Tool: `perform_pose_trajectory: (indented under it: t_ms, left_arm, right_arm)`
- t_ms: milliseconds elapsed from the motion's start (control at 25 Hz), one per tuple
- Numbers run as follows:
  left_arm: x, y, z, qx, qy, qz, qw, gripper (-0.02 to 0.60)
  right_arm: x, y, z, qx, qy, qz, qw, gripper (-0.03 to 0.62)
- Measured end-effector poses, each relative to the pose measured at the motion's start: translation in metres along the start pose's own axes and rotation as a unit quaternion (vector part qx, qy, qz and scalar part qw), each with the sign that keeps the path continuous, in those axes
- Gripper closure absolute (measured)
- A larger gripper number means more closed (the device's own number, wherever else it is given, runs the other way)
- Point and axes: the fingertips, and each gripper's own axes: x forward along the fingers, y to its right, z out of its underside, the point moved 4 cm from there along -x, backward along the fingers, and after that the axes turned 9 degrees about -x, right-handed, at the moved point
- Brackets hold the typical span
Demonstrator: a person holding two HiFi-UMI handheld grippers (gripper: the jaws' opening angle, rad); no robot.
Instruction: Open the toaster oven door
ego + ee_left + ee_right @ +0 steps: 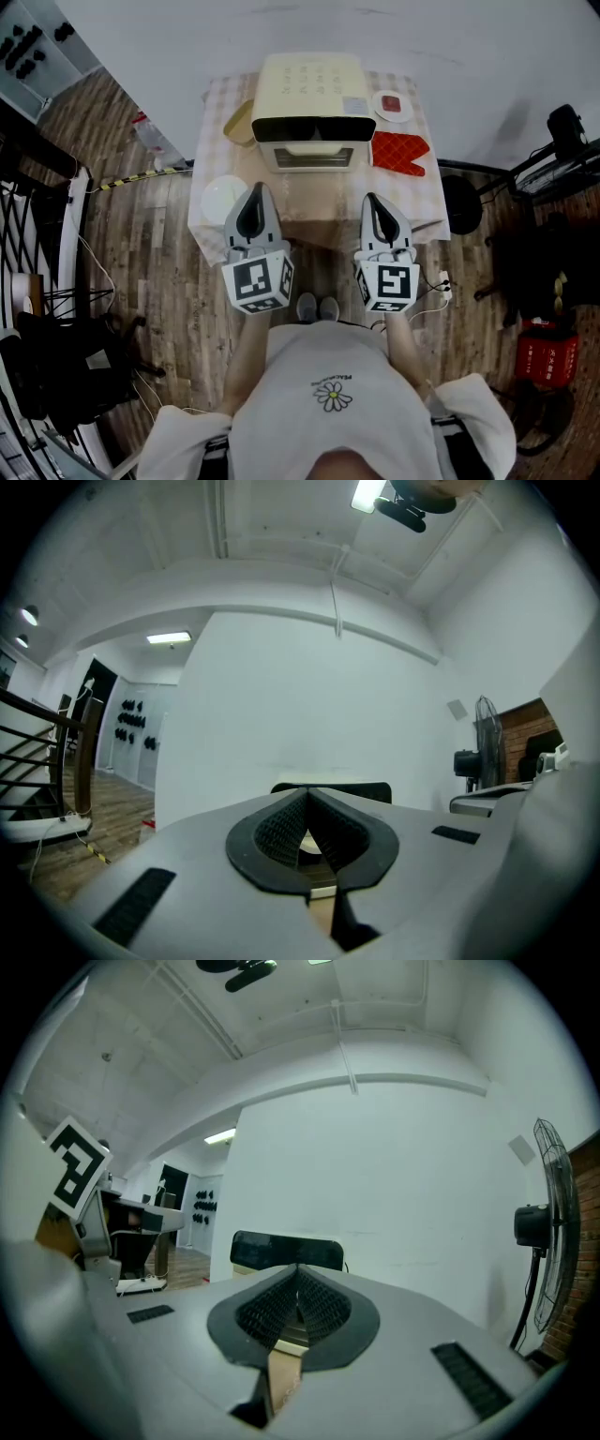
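Note:
A cream toaster oven (309,94) stands at the back of a small table with a checked cloth (427,187). Its door (314,150) faces me and looks closed. Both grippers hover over the table's front edge, pointing at the oven and well short of it. My left gripper (256,189) is shut with nothing in it, in front of the oven's left side. The right gripper (371,200) is also shut and empty, off the oven's right corner. In the left gripper view the jaws (305,803) meet below the oven's dark top (361,789). The right gripper view (297,1277) shows the oven (286,1249) straight ahead.
A red oven mitt (398,153) lies right of the oven, with a small plate (392,105) behind it. A white bowl (223,199) sits at the table's front left and a tan dish (239,122) beside the oven. A black stool (459,202) and a fan (553,1232) stand to the right.

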Motion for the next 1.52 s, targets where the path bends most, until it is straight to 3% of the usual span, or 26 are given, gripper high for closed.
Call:
perform_pose_trajectory:
  t_ms: [120, 360, 640, 920, 1160, 1280, 1520]
  left_arm:
    - [0.003, 0.001, -0.004, 0.003, 0.003, 0.000, 1.0000, 0.565]
    - [0.009, -0.004, -0.019, 0.004, 0.018, -0.004, 0.9998, 0.565]
    - [0.004, -0.019, -0.024, -0.018, 0.024, -0.024, 0.9993, 0.563]
    - [-0.001, -0.026, -0.021, -0.030, 0.026, -0.032, 0.9987, 0.563]
    - [-0.005, -0.029, -0.014, -0.041, 0.023, -0.039, 0.9981, 0.563]
    - [-0.006, -0.031, -0.010, -0.043, 0.021, -0.041, 0.9980, 0.563]
    - [-0.008, -0.033, -0.005, -0.046, 0.014, -0.043, 0.9979, 0.563]
  right_arm:
    - [0.013, 0.015, -0.016, 0.005, 0.026, 0.005, 1.000, 0.583]
    - [0.056, 0.037, -0.066, -0.031, 0.077, -0.032, 0.996, 0.546]
    - [0.084, 0.038, -0.102, -0.136, 0.084, -0.098, 0.982, 0.459]
    - [0.115, 0.014, -0.109, -0.277, 0.040, -0.201, 0.939, 0.436]
    - [0.149, -0.001, -0.078, -0.380, -0.041, -0.268, 0.884, 0.421]
    - [0.167, -0.007, -0.062, -0.411, -0.077, -0.288, 0.862, 0.410]
    - [0.188, -0.020, -0.042, -0.428, -0.125, -0.318, 0.837, 0.402]
